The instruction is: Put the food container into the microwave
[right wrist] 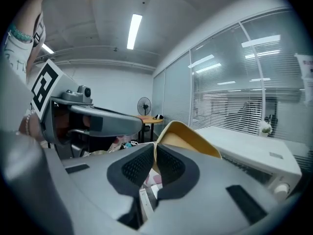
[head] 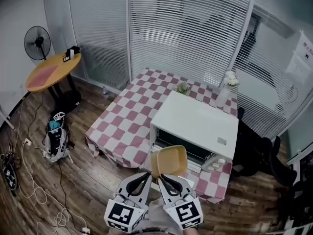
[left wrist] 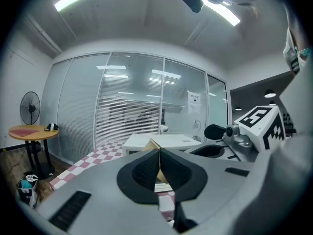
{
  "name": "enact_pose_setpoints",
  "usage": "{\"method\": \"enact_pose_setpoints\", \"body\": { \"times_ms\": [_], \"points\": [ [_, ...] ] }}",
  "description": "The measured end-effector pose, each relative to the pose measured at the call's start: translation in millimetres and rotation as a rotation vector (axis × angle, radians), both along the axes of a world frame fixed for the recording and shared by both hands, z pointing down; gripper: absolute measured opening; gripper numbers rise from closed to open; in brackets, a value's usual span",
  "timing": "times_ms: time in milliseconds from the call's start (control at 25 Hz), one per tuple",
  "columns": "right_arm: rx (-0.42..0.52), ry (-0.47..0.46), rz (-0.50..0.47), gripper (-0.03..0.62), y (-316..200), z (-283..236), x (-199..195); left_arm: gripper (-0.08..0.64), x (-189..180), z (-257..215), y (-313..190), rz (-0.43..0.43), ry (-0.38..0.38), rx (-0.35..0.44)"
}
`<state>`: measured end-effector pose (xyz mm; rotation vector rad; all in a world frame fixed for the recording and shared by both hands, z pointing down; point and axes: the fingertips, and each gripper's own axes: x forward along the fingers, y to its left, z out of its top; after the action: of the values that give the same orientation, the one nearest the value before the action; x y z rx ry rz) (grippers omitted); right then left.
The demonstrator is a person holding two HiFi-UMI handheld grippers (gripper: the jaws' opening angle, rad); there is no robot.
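- Down at the near edge of the table, both grippers are sharing one load. A tan food container is hanging in the air just in front of the white microwave.
- The left gripper is pinching the container's near left corner. In the left gripper view, the left gripper has its jaws pressed together on a thin tan edge of the container, with the microwave rising right behind it.
- The right gripper is clamping the near rim beside it. In the right gripper view, the right gripper has its jaws squeezed onto the rim, and the container is curving up and away over them, with the microwave off to that view's right.
- Now the relation that matters: the container is sitting straight ahead of both sets of jaws, between them and the dark front opening.
- The container is looking roughly square, so no long axis is showing. Its open face is tipping up toward the head camera, and its far edge is pointing at the opening.
- Neither gripper is clearly nearer; they are working side by side, with the right one more in line with the middle of the opening.
- To my eye the coming move is calling for a short, straight push forward, with the tray levelled so the far edge clears the lower lip.
- The opening seems wider than the container, though I cannot be sure how much room is left at the sides.
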<state>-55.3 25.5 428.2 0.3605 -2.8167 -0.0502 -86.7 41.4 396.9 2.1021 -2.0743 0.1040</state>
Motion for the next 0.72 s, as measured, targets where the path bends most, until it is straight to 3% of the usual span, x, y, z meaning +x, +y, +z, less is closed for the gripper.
{"method": "enact_pose_setpoints", "body": {
  "times_ms": [480, 720],
  "points": [
    [-0.114, 0.106, 0.050, 0.014, -66, 46, -4, 0.012, -11, 12, -100, 0.107, -0.009, -0.052],
    [-0.110, 0.138, 0.076, 0.014, -86, 70, -7, 0.012, -15, 29, -121, 0.137, 0.009, -0.099]
  ]
}}
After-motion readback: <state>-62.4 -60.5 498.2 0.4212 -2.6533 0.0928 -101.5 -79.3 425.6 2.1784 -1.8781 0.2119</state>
